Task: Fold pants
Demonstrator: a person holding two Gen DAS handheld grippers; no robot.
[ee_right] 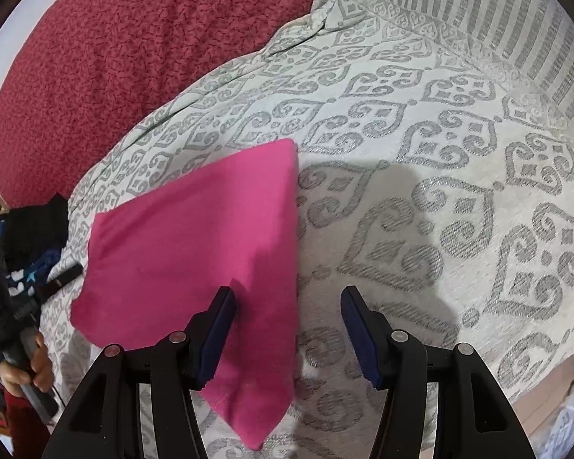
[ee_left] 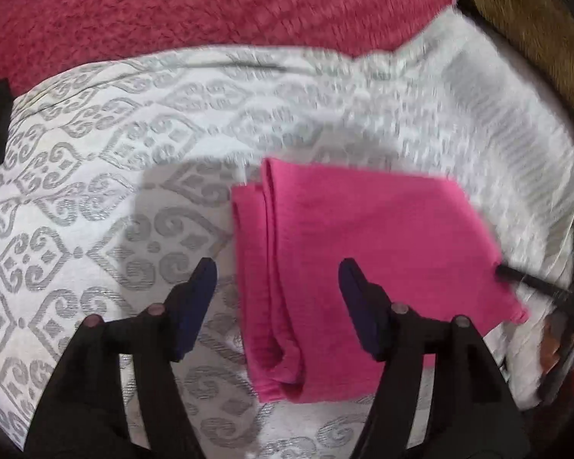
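The pink pants (ee_left: 363, 229) lie folded into a compact rectangle on a white bedspread with a grey pattern (ee_left: 95, 191). My left gripper (ee_left: 277, 267) hovers open over their layered left edge, and neither pad presses on the cloth. In the right wrist view the same pants (ee_right: 191, 237) stretch away to the left. My right gripper (ee_right: 289, 292) is open above their near right edge, the left pad over the cloth and the right pad over the bedspread (ee_right: 440, 153). At the left of that view a hand (ee_right: 38, 359) holds the left gripper's handle.
A dark red fleecy blanket (ee_left: 210, 0) covers the bed beyond the bedspread. A heap of dark clothes (ee_right: 30, 229) sits at the bedspread's left edge. Something brown (ee_left: 535, 19) shows at the far right. The bedspread's striped border (ee_right: 516, 19) runs along the far right.
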